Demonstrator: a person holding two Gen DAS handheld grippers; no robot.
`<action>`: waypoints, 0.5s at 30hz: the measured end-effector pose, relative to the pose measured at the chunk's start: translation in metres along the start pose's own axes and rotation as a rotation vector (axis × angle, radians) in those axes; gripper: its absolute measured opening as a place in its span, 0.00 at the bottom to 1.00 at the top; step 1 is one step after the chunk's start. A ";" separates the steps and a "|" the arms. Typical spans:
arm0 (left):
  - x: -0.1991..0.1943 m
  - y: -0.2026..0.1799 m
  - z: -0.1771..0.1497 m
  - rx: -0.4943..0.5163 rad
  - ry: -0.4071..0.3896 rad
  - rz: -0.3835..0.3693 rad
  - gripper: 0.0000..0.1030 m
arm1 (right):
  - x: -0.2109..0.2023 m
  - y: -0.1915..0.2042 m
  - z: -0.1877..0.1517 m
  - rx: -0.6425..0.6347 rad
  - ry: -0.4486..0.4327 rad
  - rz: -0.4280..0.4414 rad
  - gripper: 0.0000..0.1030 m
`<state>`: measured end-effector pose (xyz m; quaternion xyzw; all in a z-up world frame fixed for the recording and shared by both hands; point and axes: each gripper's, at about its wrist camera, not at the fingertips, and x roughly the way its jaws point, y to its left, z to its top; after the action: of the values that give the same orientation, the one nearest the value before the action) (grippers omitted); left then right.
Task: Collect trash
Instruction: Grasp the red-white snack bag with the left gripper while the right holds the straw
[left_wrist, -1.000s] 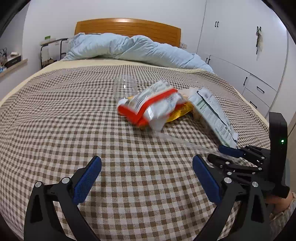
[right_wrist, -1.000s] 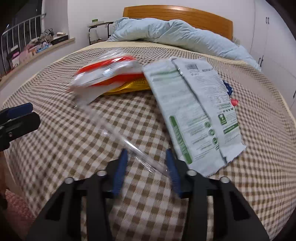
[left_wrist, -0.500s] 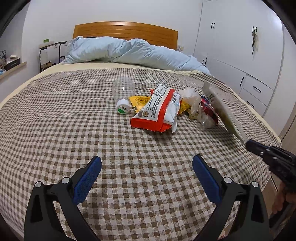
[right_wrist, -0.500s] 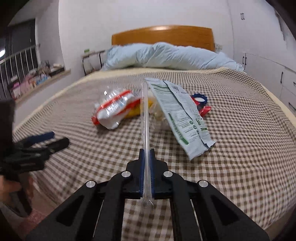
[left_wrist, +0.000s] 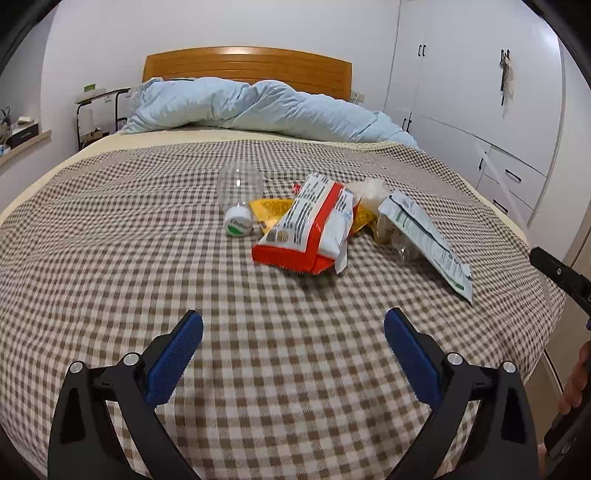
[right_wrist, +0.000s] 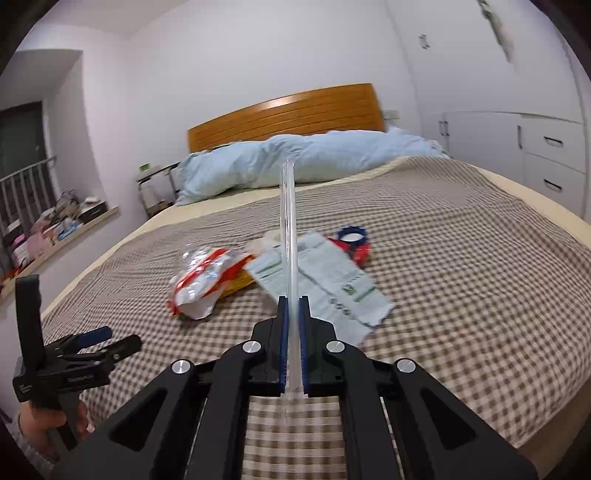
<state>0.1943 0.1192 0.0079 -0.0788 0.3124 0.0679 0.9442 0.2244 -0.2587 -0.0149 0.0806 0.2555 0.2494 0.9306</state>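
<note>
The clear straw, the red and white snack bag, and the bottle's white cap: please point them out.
clear straw (right_wrist: 289, 236), right wrist view, middle of its shaft
red and white snack bag (left_wrist: 308, 227), left wrist view, front face
white cap (left_wrist: 238, 220), left wrist view, round top

The left wrist view looks low across the foot of the bed (left_wrist: 110, 229) toward the headboard (left_wrist: 246, 66), its own fingers (left_wrist: 173, 358) in the foreground. The right wrist view faces the same headboard from the bed's right foot corner. Both share the litter pile (left_wrist: 314, 225) mid-bed.
</note>
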 end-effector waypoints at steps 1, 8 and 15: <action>0.002 -0.002 0.004 0.003 -0.001 -0.002 0.93 | 0.000 -0.004 0.001 0.007 0.000 -0.013 0.05; 0.022 -0.019 0.026 0.028 -0.009 -0.004 0.93 | -0.007 -0.028 0.005 0.078 -0.019 -0.071 0.05; 0.049 -0.026 0.038 0.034 -0.018 -0.001 0.93 | -0.020 -0.045 0.009 0.089 -0.061 -0.120 0.05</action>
<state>0.2606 0.1047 0.0115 -0.0623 0.3051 0.0630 0.9482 0.2332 -0.3080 -0.0112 0.1143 0.2420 0.1790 0.9467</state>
